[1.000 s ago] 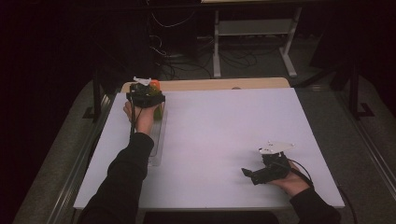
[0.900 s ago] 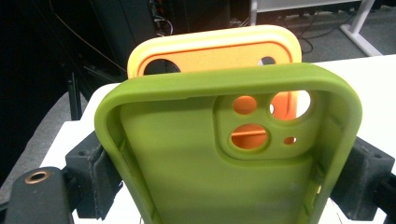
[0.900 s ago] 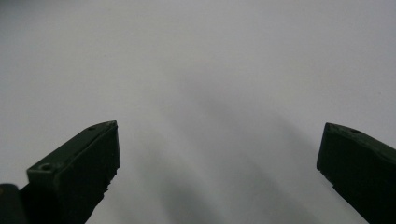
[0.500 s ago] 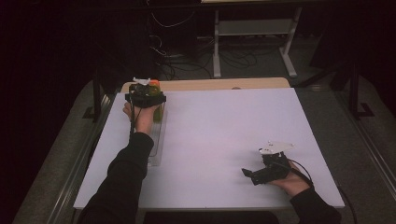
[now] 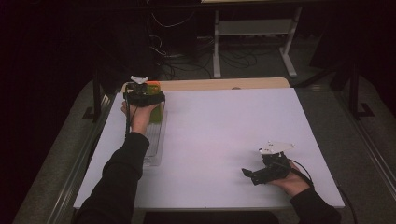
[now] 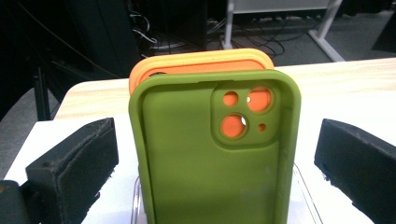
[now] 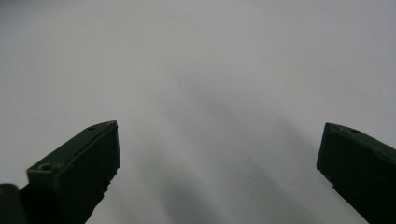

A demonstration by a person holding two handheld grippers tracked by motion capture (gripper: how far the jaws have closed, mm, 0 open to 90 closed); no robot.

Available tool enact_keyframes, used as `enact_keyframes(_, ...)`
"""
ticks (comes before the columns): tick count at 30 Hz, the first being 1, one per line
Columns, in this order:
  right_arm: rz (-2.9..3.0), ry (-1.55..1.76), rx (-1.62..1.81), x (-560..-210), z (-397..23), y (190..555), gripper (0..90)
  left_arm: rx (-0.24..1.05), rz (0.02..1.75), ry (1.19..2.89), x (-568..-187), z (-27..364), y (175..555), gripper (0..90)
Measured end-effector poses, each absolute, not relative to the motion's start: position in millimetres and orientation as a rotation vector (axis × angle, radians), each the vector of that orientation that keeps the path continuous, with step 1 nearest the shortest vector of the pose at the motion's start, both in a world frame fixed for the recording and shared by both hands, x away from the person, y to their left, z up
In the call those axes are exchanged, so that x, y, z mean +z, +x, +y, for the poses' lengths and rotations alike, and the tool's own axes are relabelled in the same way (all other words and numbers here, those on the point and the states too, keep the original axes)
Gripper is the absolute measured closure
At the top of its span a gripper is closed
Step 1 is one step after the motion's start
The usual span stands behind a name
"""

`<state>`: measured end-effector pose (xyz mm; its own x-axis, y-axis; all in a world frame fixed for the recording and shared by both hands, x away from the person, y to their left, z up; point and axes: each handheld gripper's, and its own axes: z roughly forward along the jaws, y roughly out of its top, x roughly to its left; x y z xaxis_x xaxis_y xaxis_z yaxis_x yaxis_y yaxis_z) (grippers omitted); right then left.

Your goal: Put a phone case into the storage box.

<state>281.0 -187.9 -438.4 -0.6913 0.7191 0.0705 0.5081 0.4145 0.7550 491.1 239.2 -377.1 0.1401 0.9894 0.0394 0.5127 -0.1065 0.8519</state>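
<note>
While upright, green case (image 6: 210, 158) faces camera.

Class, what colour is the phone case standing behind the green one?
Orange; the orange phone case shows best in the left gripper view, behind the green phone case.

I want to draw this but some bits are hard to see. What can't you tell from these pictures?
- Orange case: the green case in front hides most of it in the left gripper view.
- Clear rack under the cases: the bottom edge cuts it off there; in the high view the left hand covers its far end.
- Right gripper: too small in the high view to make out its jaws.
</note>
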Motion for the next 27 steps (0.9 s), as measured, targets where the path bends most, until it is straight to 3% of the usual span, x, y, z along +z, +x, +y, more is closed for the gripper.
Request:
enact_keyframes(11,2.403,1.079,1.144,-437,-189,281,0.0,0.693,1.354,1.806,-360,253,475,0.0)
enact_keyframes(27,2.400,1.069,1.148,-436,-189,282,0.0,0.575,1.164,1.894,-338,252,445,0.0)
